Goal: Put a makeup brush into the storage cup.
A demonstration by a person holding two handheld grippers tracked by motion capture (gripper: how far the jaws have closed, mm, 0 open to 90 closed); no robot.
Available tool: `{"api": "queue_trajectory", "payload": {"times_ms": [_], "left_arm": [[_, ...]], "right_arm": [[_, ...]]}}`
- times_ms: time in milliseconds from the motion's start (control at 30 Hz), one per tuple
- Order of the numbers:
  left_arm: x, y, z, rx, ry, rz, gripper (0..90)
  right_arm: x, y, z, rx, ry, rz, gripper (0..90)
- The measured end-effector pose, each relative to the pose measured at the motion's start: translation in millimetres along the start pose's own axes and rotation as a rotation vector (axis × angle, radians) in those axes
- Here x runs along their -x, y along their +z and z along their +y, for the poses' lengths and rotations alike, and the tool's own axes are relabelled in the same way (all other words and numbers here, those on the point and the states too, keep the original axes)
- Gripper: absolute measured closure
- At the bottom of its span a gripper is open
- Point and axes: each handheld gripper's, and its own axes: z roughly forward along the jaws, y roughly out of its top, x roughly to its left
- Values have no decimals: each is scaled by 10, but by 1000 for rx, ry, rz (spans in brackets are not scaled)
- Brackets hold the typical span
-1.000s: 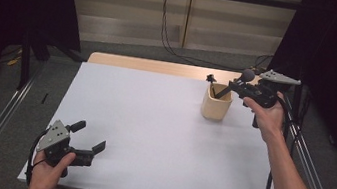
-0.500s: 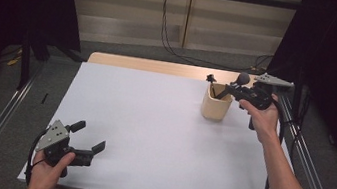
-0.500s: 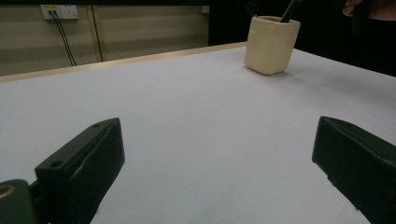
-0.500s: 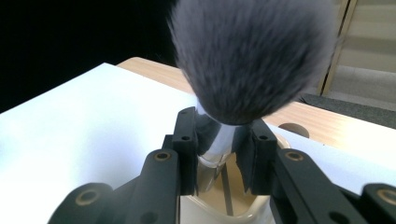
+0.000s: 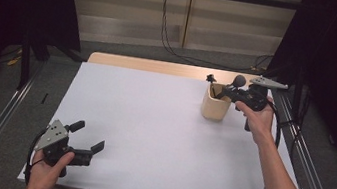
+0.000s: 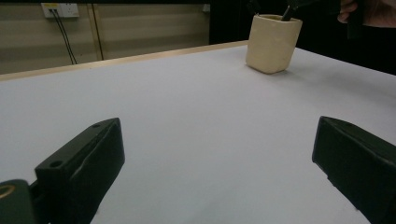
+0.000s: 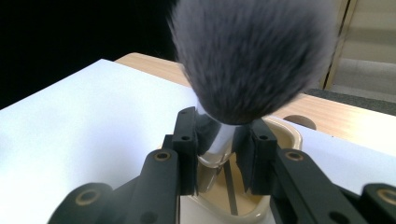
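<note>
Desk (image 5: 150,137): broad rectangular top covered by a smooth matte white sheet, with a strip of pale wood showing along the far edge. Cup (image 5: 217,103): cream-coloured holder with rounded-square walls and a smooth glazed look, standing upright near the desk's far right corner; a thin dark stick leans inside it. Right gripper (image 7: 219,154): black jaws with bolted plates, pinching the shiny metal ferrule of the brush directly above the cup's mouth. Brush (image 7: 252,56): dense, soft grey bristles forming a rounded dome, its handle pointing down into the cup. Left gripper (image 5: 87,140): black jaws spread wide with nothing between them, held low over the near left corner of the desk, well apart from the cup.
</note>
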Motion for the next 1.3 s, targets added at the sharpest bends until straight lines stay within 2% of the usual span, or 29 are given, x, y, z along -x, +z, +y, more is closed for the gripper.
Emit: {"api": "queue_trajectory", "payload": {"times_ms": [467,533,633,733,800,867,967,1200,1300], "left_arm": [[-18,1,-4,-1,-6,-1,25],[-22,-6,-1,1,-7,3,25],[-28,-8,-1,2,-8,6,25],[-30,-7,0,2,-8,5,25],[-30,-7,0,1,-6,5,25],[-31,-7,-1,1,-5,6,25],[-33,-8,-1,0,-4,6,25],[-42,-9,1,2,-9,14,25],[-45,-4,3,1,-10,16,24]], "right_arm": [[25,3,-82,9,25,5,707],[31,-1,-97,17,32,-6,704],[42,-2,-122,19,37,3,668],[36,3,-127,24,38,-3,605],[27,4,-124,24,38,-5,509],[19,1,-122,24,35,-26,404],[17,-7,-128,34,46,-46,299],[17,-40,-161,69,62,-42,76],[2,-61,-176,91,75,-40,16]]}}
